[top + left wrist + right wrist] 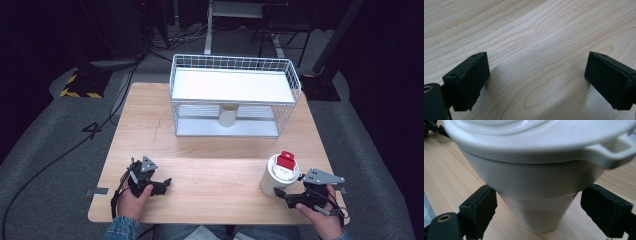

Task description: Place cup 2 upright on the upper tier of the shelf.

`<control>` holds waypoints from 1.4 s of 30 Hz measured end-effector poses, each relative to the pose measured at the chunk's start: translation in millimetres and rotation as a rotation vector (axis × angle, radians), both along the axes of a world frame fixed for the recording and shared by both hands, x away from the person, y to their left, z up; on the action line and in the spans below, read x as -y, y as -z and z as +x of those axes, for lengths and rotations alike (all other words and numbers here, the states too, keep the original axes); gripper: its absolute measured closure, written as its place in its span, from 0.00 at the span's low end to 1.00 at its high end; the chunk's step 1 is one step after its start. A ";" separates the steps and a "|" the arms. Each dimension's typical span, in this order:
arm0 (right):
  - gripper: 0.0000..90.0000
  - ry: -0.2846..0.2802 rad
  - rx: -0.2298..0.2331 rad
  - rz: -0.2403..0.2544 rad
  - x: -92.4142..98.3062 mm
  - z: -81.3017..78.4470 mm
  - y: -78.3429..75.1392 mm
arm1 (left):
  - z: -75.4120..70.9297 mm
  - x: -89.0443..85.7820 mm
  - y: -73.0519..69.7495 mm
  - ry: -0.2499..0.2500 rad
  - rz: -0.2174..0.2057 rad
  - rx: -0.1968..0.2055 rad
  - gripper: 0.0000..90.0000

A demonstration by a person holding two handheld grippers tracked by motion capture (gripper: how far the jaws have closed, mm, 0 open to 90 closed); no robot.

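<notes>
While my right gripper (283, 194) spreads its jaws around the white lidded cup (278, 175) at the table's (210, 150) near right, untouched, its red label stays unreadable; my left gripper (165, 184) gapes empty.

Wire shelf rack (235, 95) sits at the far middle of the table (200, 150). A small cup (228, 115) stands on its lower level, under the upper shelf, probably near centre. Lidded cup (279, 174) stands near right on the table, just before the right hand-held gripper (286, 196), between its jaws, apart from the pads. Left hand-held gripper (165, 184) sits near left, well apart from both cups.
</notes>
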State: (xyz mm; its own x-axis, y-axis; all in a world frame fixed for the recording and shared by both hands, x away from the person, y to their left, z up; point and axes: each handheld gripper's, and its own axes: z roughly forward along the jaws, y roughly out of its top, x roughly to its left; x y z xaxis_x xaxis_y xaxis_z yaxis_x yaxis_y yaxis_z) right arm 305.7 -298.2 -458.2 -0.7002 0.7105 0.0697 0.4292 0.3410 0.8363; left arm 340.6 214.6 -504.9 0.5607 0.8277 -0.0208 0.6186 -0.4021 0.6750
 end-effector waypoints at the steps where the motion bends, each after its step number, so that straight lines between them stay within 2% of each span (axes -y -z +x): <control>1: 0.15 0.001 0.003 0.001 -0.6 0.4 1.0 | 0.0 0.0 0.0 0.000 0.000 0.000 0.07; 7: 0.13 0.003 0.052 0.024 -4.5 3.3 6.0 | 0.0 0.0 0.0 0.000 0.000 0.000 0.07; 15: 0.13 0.003 0.122 0.080 -9.6 7.0 15.9 | 0.0 0.0 0.0 0.000 0.000 0.000 0.07; 21: 0.13 0.011 0.134 0.123 -10.0 7.6 21.3 | 0.0 0.0 0.0 0.000 0.000 0.000 0.07; 30: 0.13 0.027 0.168 0.134 -12.8 6.3 26.1 | 0.0 0.0 0.0 0.000 0.000 0.000 0.07; 42: 0.14 0.022 0.160 0.135 -12.0 6.9 26.1 | 0.0 0.1 0.0 -0.001 -0.002 0.000 0.07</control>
State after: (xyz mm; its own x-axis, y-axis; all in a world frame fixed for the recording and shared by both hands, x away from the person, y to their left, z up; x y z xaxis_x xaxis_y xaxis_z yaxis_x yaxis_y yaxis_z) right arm 312.6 -286.2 -484.3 -0.6945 0.7174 0.0546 0.2938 0.2135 0.9317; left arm 340.6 214.5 -505.0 0.5600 0.8282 -0.0219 0.6187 -0.4005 0.6759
